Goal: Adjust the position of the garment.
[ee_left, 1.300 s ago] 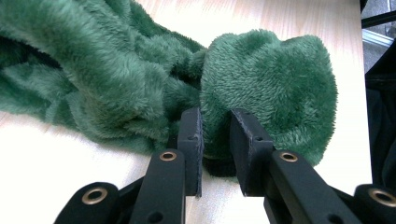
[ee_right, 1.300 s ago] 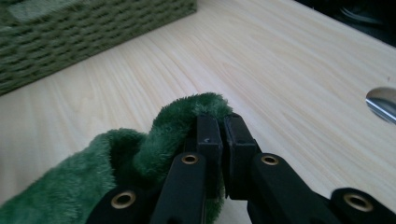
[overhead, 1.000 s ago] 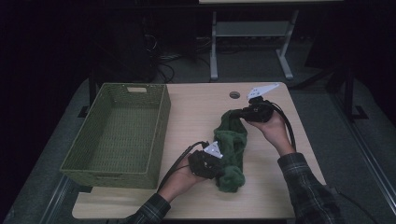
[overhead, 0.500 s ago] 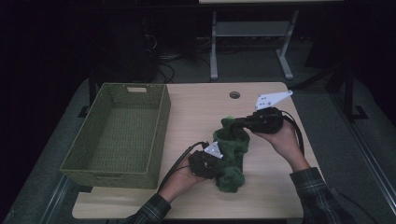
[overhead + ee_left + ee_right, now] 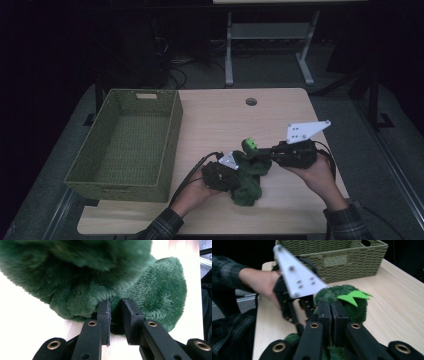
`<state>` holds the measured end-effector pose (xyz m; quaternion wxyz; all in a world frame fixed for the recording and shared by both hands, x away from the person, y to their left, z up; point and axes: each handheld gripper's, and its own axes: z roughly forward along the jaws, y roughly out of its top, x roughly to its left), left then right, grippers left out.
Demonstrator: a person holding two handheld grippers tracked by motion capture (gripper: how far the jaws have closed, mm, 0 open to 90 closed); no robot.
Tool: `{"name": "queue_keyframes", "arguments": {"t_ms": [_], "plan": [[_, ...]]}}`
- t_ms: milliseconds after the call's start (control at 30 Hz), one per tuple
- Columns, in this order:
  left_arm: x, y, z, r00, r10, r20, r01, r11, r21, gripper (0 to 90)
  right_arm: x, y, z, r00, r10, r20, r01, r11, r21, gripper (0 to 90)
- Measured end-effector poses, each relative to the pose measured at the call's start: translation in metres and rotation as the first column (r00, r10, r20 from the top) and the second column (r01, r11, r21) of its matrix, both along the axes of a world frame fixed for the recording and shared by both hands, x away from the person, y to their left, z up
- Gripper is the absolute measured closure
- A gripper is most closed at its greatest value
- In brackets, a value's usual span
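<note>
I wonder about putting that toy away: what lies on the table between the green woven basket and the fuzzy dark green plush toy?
Bare light wooden tabletop, plus a black cable trailing near the basket, in the high view.

The plush toy [image 5: 246,177] was dark green, deep-piled fleece, soft and shaggy, with a flat bright-green felt piece [image 5: 353,296] on it. The basket [image 5: 125,142] was olive woven wicker, coarse and matt. The desk [image 5: 220,117] was pale wood-grain laminate, smooth. The left claw [image 5: 115,312] had matt black plastic jaws with brass-coloured rivets; the grey plate [image 5: 305,131] looked smooth and flat.
</note>
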<state>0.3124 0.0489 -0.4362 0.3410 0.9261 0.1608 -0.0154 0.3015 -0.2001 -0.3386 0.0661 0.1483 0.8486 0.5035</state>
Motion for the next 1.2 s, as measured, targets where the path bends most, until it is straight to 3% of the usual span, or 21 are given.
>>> {"name": "queue_keyframes", "arguments": {"t_ms": [267,433,600,833,967,1033,1200], "plan": [[0.000,0.001,-0.002,0.9999,0.011,-0.001,-0.011,0.9999,-0.006,77.9,-0.037,0.005,-0.011,0.9981,0.056,-0.025,-0.056,0.998,0.007,87.5],[0.000,0.001,-0.003,0.9999,0.015,-0.006,-0.015,0.9999,-0.006,78.4,-0.049,0.006,-0.020,0.9957,0.079,-0.049,-0.078,0.997,0.018,87.5],[0.000,0.001,-0.003,0.9997,0.021,-0.008,-0.021,0.9997,-0.010,78.4,-0.069,0.013,-0.047,0.9857,0.120,-0.119,-0.122,0.992,-0.010,87.5],[0.000,0.001,-0.003,0.9997,0.020,-0.011,-0.020,0.9998,-0.007,78.7,-0.075,0.024,-0.085,0.9646,0.141,-0.223,-0.155,0.987,-0.048,87.5],[0.001,0.003,-0.003,0.9995,0.023,-0.020,-0.023,0.9994,-0.027,78.5,-0.073,0.026,-0.098,0.9598,0.126,-0.251,-0.150,0.985,-0.080,87.5],[0.003,0.007,0.000,0.9990,0.032,-0.031,-0.034,0.9978,-0.057,77.1,-0.070,0.027,-0.103,0.9574,0.121,-0.262,-0.150,0.985,-0.091,87.6],[0.007,0.023,0.014,0.9967,0.081,-0.008,-0.082,0.9917,-0.099,70.2,-0.068,0.028,-0.105,0.9580,0.110,-0.265,-0.141,0.985,-0.101,87.5]]}}
